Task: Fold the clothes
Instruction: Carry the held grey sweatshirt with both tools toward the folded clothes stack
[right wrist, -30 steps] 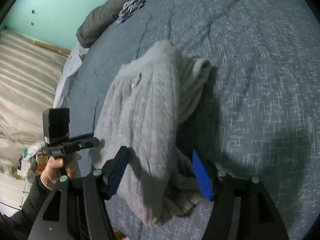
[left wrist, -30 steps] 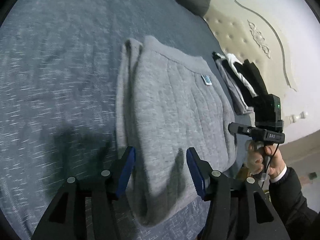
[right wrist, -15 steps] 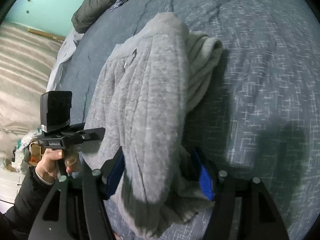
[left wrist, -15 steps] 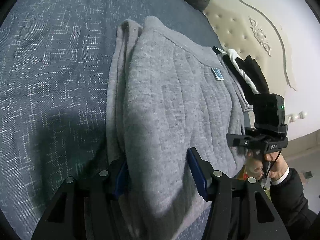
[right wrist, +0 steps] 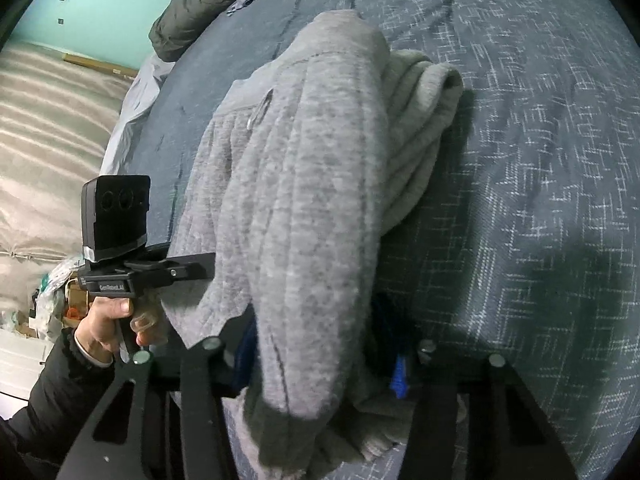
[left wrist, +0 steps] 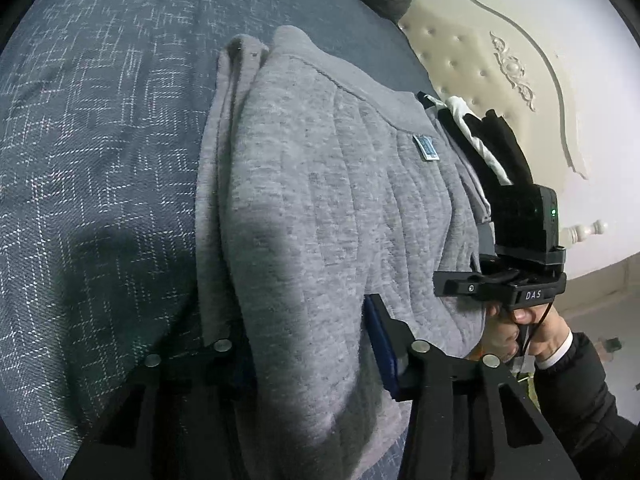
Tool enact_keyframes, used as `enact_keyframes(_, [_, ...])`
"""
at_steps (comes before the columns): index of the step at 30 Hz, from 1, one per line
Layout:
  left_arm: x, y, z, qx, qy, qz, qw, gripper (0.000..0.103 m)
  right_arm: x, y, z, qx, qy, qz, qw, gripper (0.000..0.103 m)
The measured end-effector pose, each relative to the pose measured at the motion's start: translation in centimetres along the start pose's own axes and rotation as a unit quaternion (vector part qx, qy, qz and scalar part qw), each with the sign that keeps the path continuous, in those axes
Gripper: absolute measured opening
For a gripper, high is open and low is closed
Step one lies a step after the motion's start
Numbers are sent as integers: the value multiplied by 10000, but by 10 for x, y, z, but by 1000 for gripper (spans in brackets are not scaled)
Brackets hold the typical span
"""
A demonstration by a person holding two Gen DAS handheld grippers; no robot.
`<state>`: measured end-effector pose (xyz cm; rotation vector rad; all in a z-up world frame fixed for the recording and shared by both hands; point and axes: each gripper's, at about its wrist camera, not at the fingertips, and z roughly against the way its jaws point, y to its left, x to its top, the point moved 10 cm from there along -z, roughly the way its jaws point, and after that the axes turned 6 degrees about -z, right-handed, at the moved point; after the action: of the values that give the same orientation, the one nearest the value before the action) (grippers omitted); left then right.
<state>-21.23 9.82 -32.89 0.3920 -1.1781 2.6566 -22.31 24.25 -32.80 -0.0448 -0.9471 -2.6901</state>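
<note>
Both grippers point down at a slant over the bed [left wrist: 100,160], each held by a hand in a dark sleeve with a white cuff showing at the wrist. In the left wrist view the right hand [left wrist: 520,328] wraps the handle of its tool at the near right edge of the garment; in the right wrist view the left hand [right wrist: 108,320] does the same at the near left edge.

The grey sweater [left wrist: 328,208] lies folded in a thick bundle on the blue-grey bedspread, its collar end far from both cameras and a small blue label [left wrist: 426,148] near that end. The near edge of the bundle runs between the fingers of the left gripper [left wrist: 310,344]: the blue pad of the one finger [left wrist: 380,340] sits against the cloth, the other pad is hidden under the fold. The jaws are closing with the sweater between them, and cloth fills the gap.

The right gripper [right wrist: 320,352] straddles the other near corner of the same sweater [right wrist: 304,200]. Its jaws are also closing; thick knit bulges up between them, and both pads are mostly buried in fabric, only a sliver of blue showing on one finger [right wrist: 400,376].

Beside the sweater, toward the cream tufted headboard [left wrist: 460,60], lies a black and white garment [left wrist: 492,140]. A dark olive quilt [right wrist: 192,12] sits bunched at the far edge of the bed.
</note>
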Motion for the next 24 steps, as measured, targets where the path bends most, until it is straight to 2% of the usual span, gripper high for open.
enact_keyframes(10, [4,-10,2,0,-129,-22,9999,33,-1,3,10,-110,-191,315,9993,29])
enact_keyframes(17, [24,-41,17,48,-282,-161,9995,31,10,19,40,-110,-377,548,9977,26])
enact_keyframes(24, [56,-87,30,-4,-447,-426,9981,31,30,26,95,-37,-702,669,9953,26])
